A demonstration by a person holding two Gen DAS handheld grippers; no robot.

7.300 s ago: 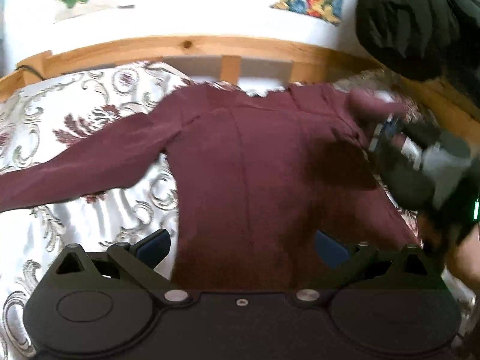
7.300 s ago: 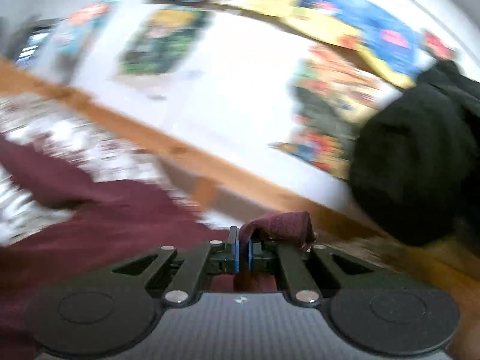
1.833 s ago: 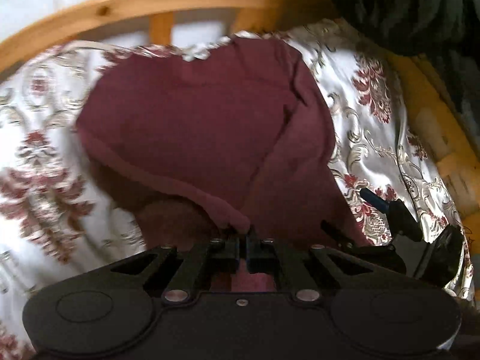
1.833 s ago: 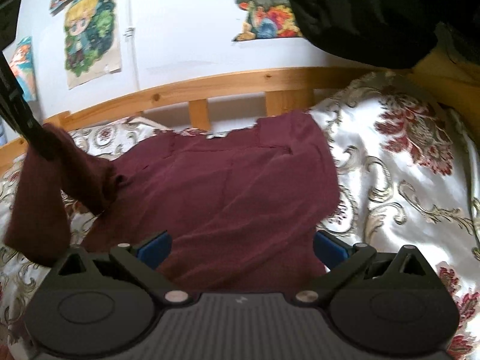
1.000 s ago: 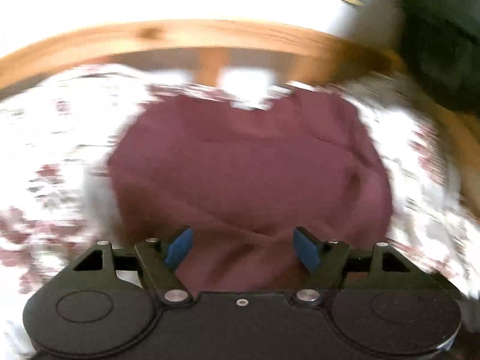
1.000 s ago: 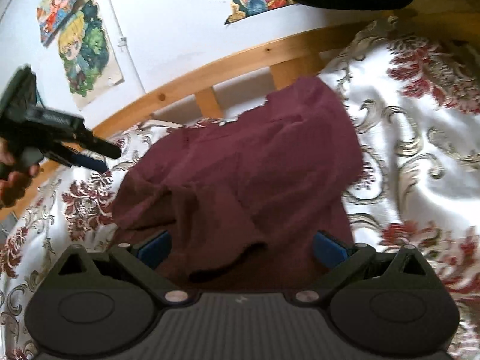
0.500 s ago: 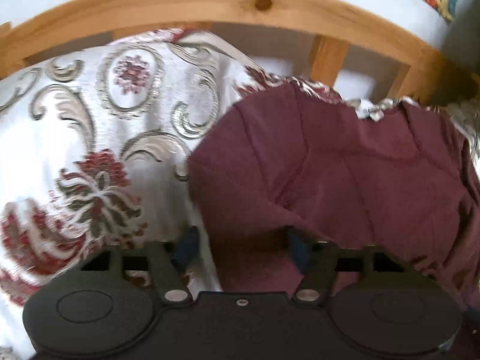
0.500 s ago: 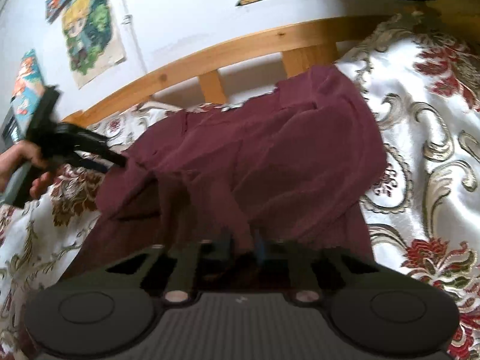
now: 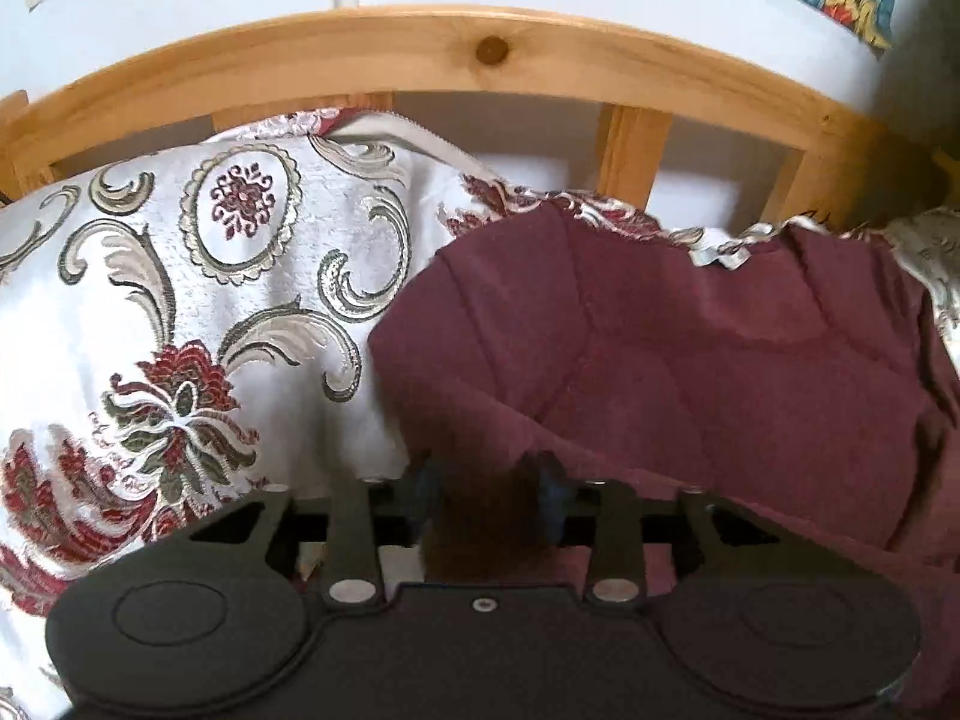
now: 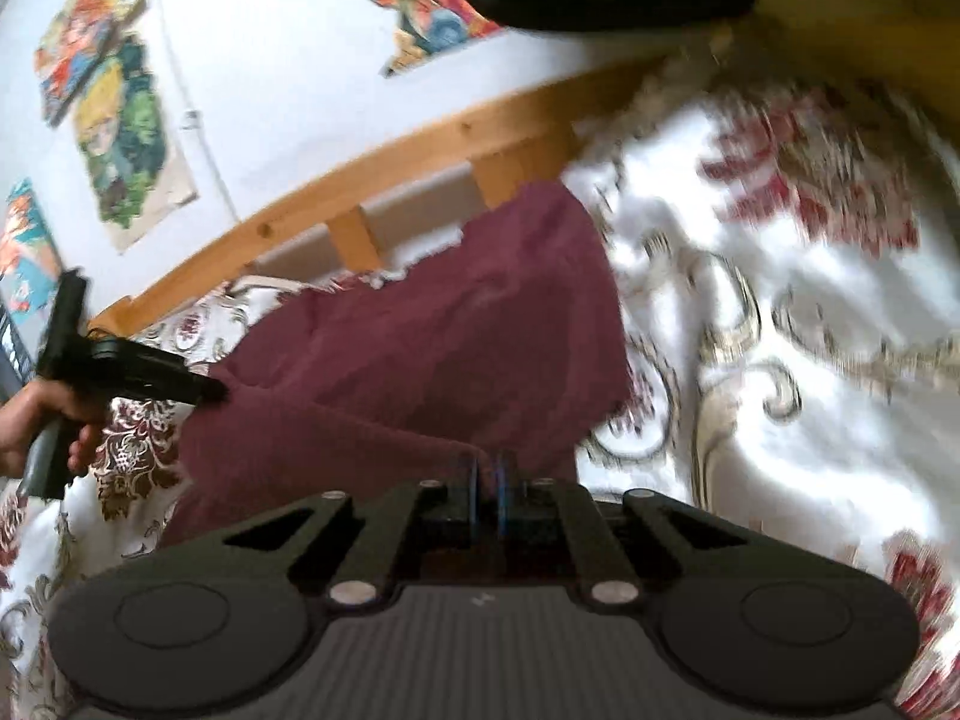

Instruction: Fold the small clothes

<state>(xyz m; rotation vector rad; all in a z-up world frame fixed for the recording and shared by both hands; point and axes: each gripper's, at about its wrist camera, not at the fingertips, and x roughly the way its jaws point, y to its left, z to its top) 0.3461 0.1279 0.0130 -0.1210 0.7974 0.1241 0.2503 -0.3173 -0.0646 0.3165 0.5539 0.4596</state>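
On floral brocade [image 9: 198, 300], soft maroon garment [image 9: 690, 372]

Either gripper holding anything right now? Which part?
Both grip the maroon top. The left gripper is clamped on a bunched fold at its near left edge; the right gripper is shut on its near hem edge.

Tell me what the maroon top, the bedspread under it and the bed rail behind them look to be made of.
Maroon top: soft matte knit, probably cotton or fleece; it drapes in folds and shows stitched seams, no shine.
Bedspread: woven brocade-like cloth, white with raised scrolls and red flowers; a slight sheen suggests satin or a synthetic.
Bed rail: light wood, likely pine with a clear finish; it shows grain and a dark knot.
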